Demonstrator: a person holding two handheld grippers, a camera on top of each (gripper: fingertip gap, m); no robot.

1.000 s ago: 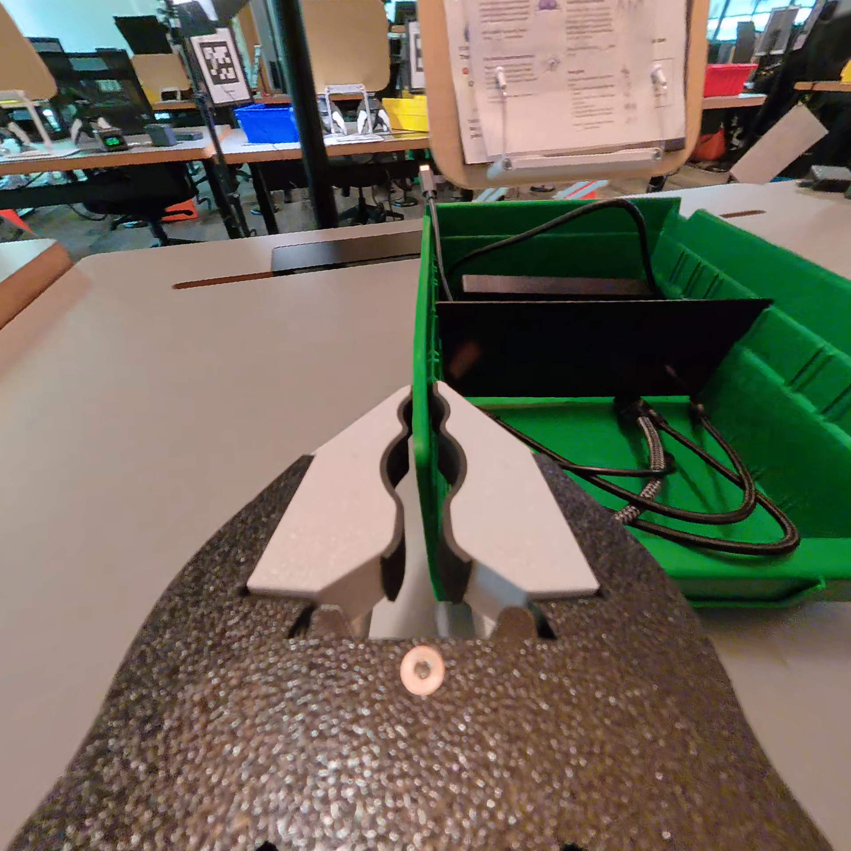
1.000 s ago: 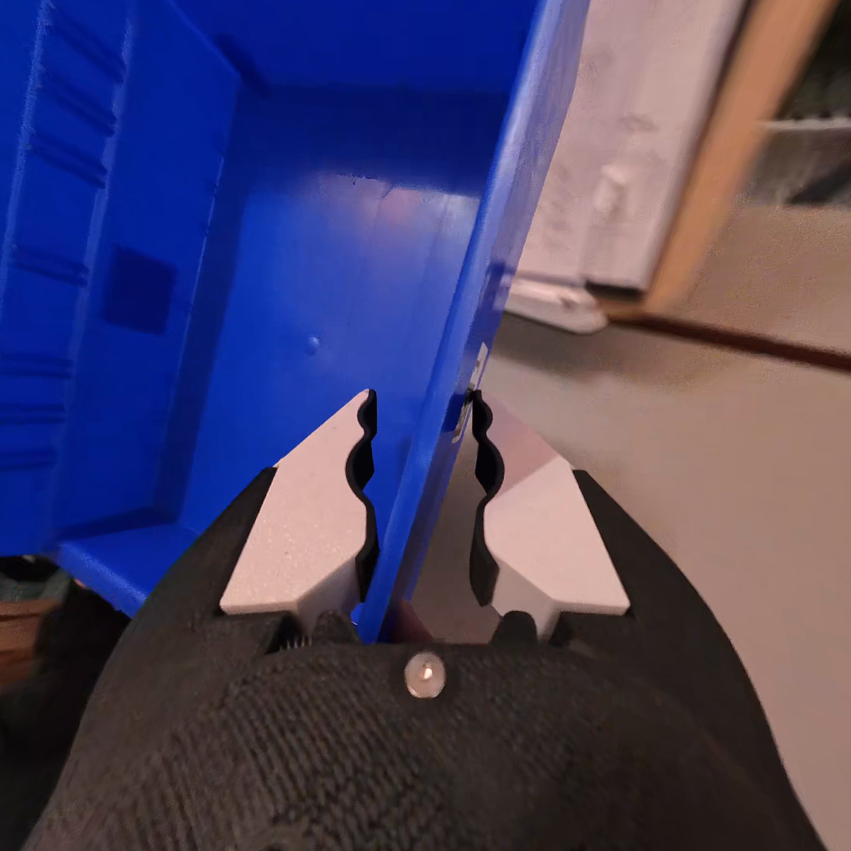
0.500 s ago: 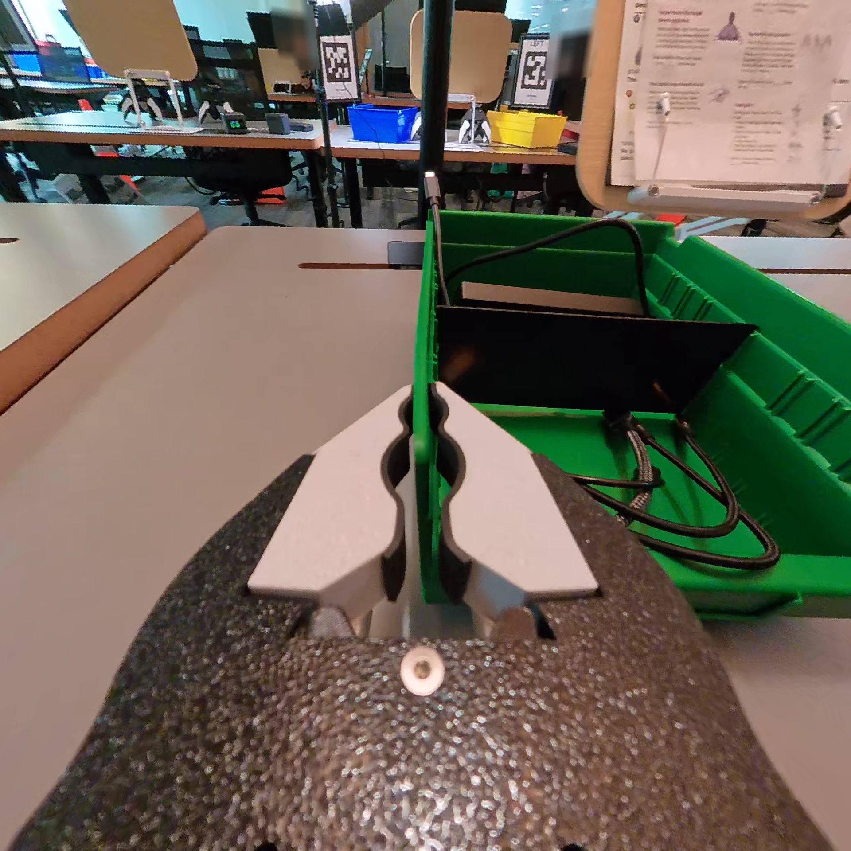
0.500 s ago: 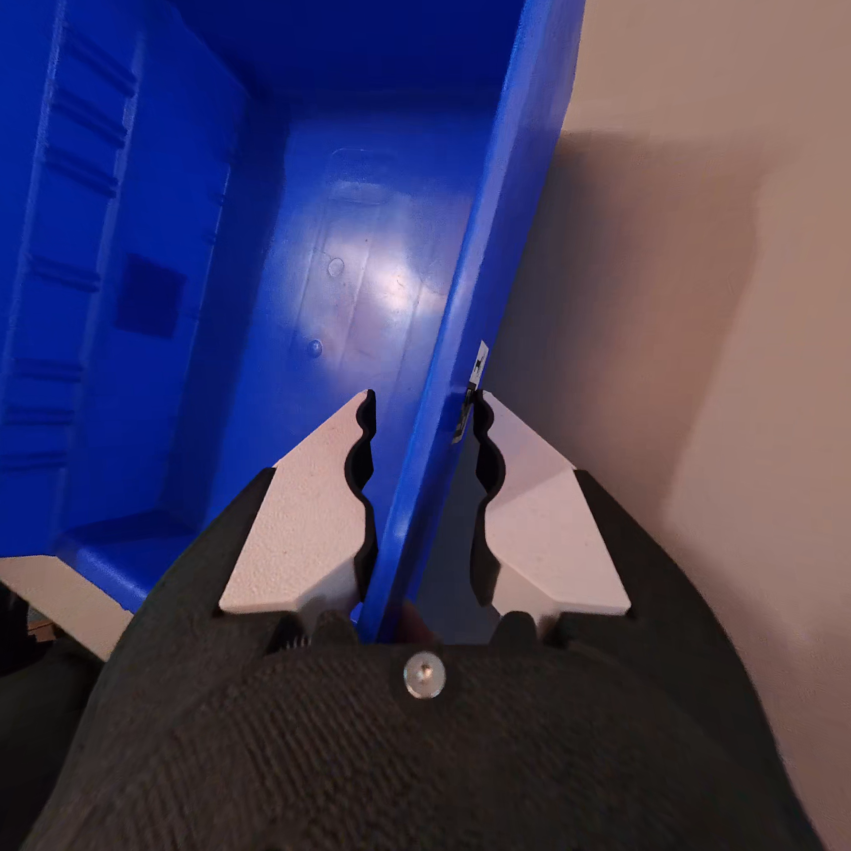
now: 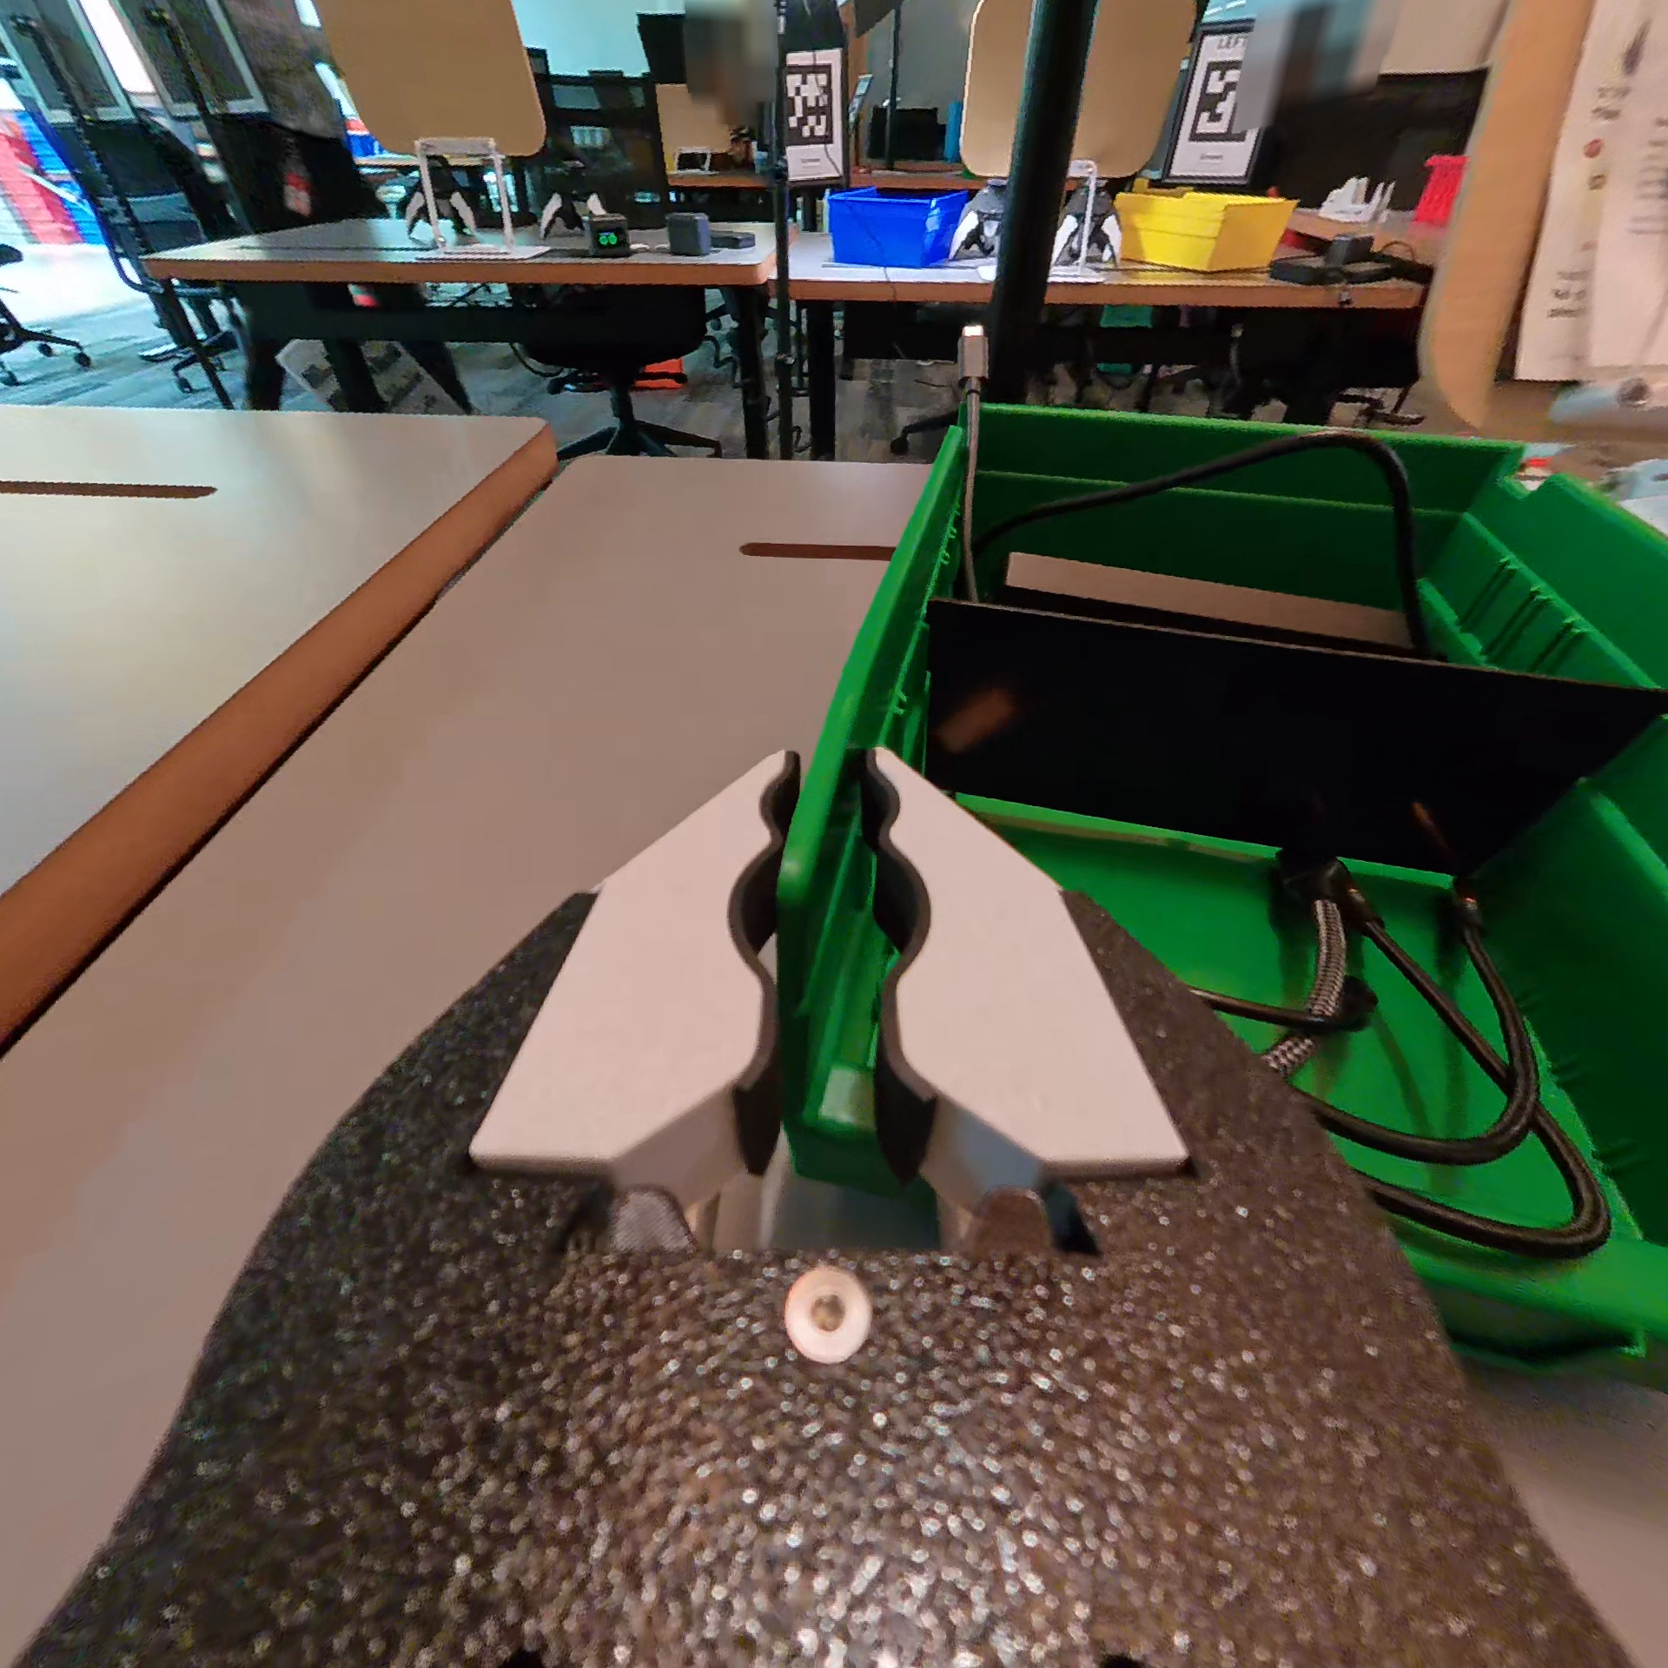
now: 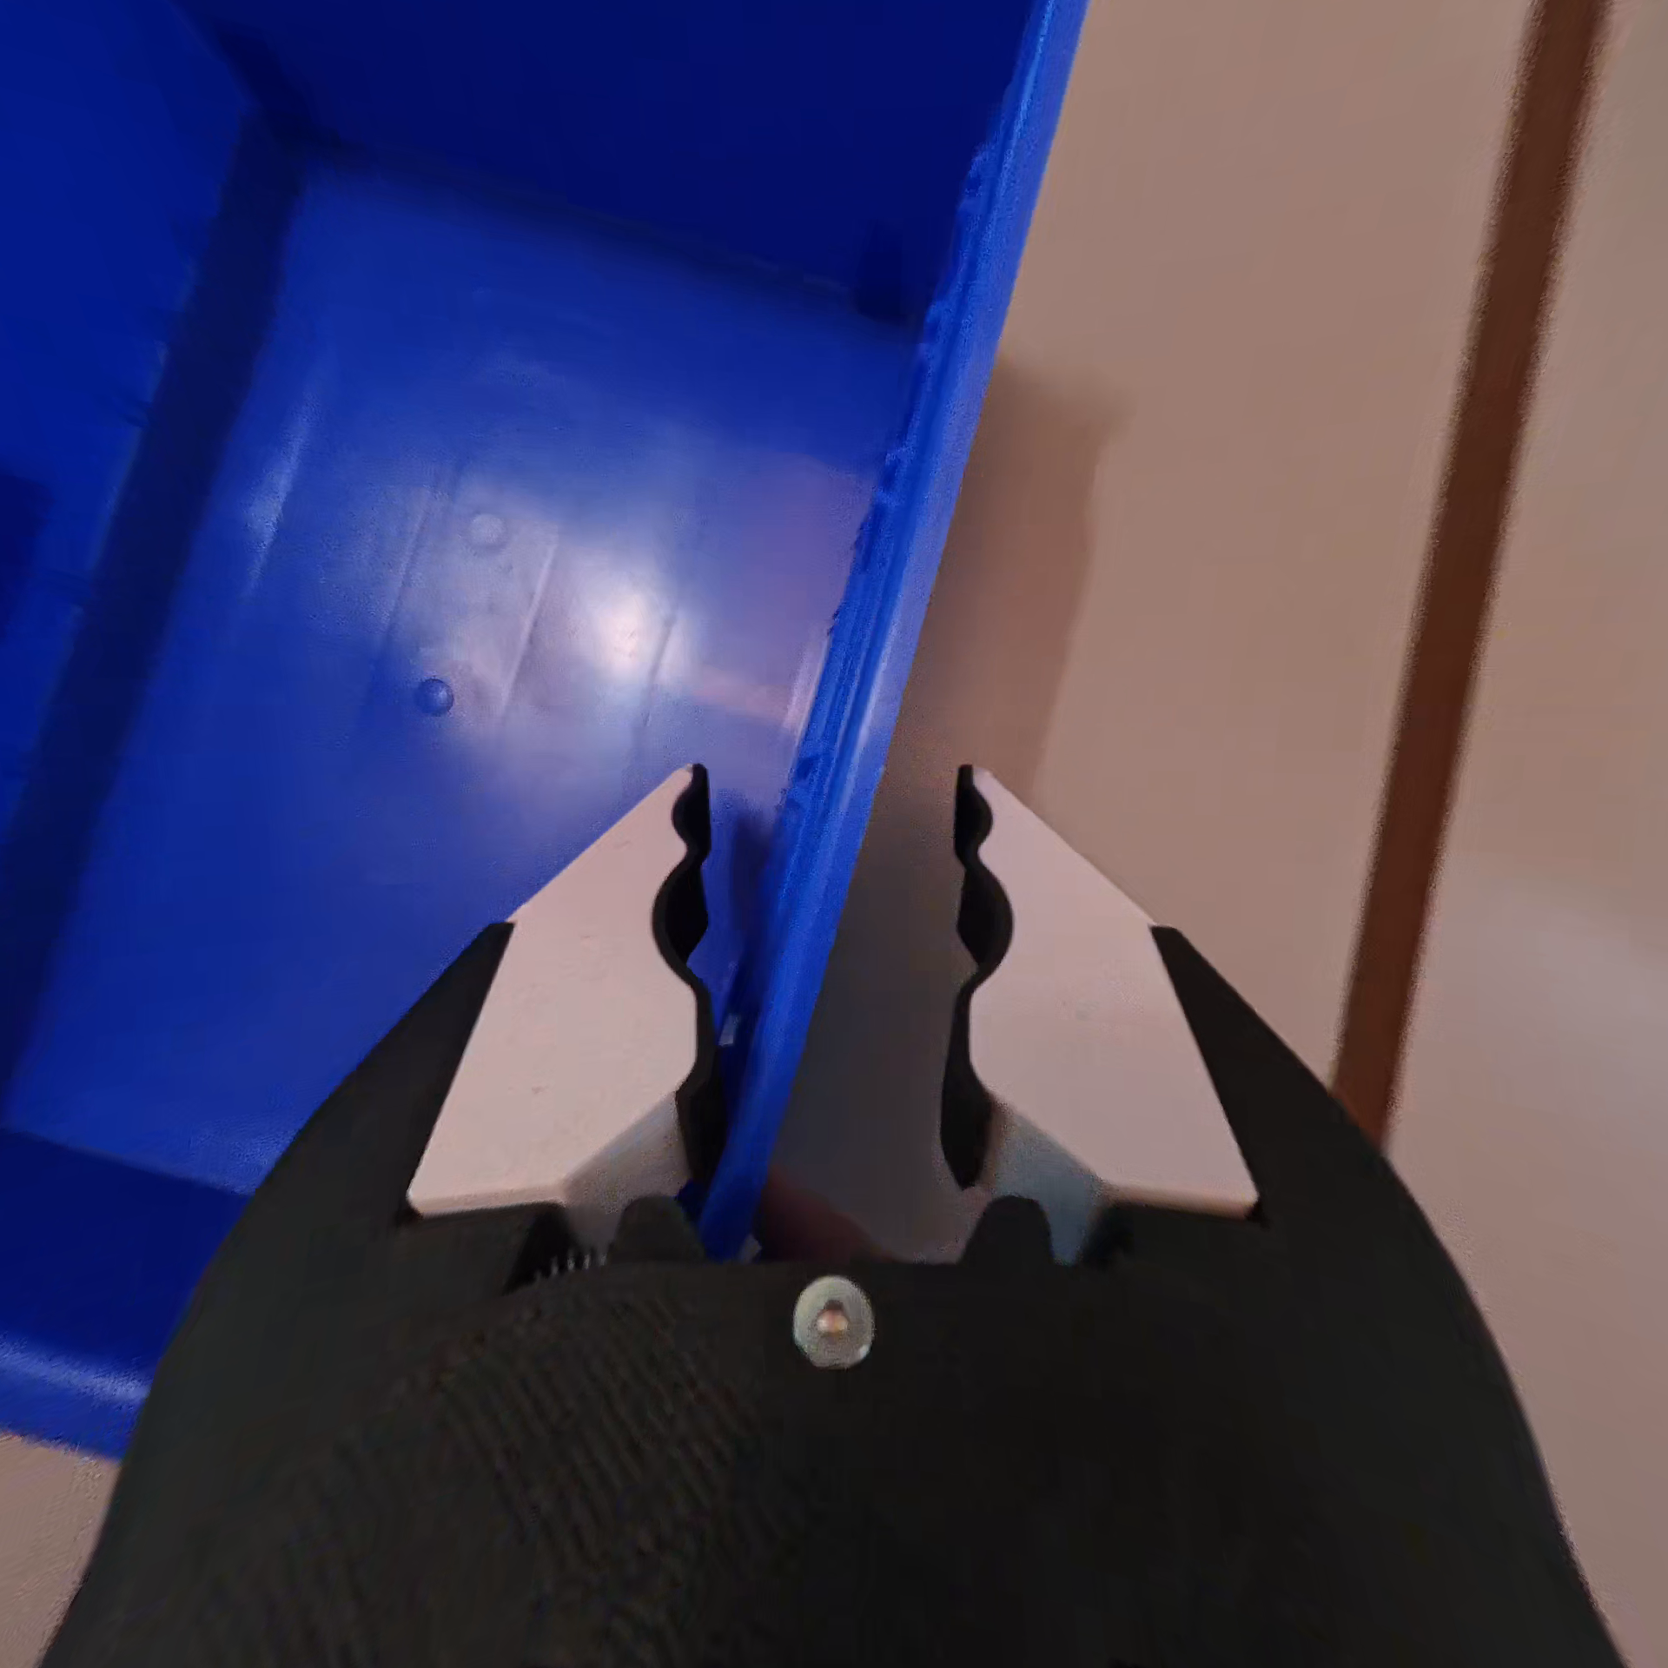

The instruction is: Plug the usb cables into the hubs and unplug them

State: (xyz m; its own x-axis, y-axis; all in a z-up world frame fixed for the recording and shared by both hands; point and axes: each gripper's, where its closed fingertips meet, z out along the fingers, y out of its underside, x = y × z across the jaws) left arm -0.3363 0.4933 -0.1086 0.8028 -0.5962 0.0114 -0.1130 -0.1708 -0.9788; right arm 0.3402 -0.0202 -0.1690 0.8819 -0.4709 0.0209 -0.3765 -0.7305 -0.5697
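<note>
The cables [image 5: 1462, 1065] lie in the green bin's [image 5: 1354, 433] front compartment, unplugged; the hub cannot be identified. The left gripper [image 5: 826, 948] stays clamped on the green bin's left wall. The right gripper [image 6: 826, 957] has widened since half a second ago and now stands loose around the blue bin's [image 6: 939, 451] wall, apparently releasing it. Plugging has not begun.

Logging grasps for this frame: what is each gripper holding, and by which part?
Left gripper clamps the green bin by its left side wall. Right gripper is open astride the blue bin wall, holding nothing.
</note>
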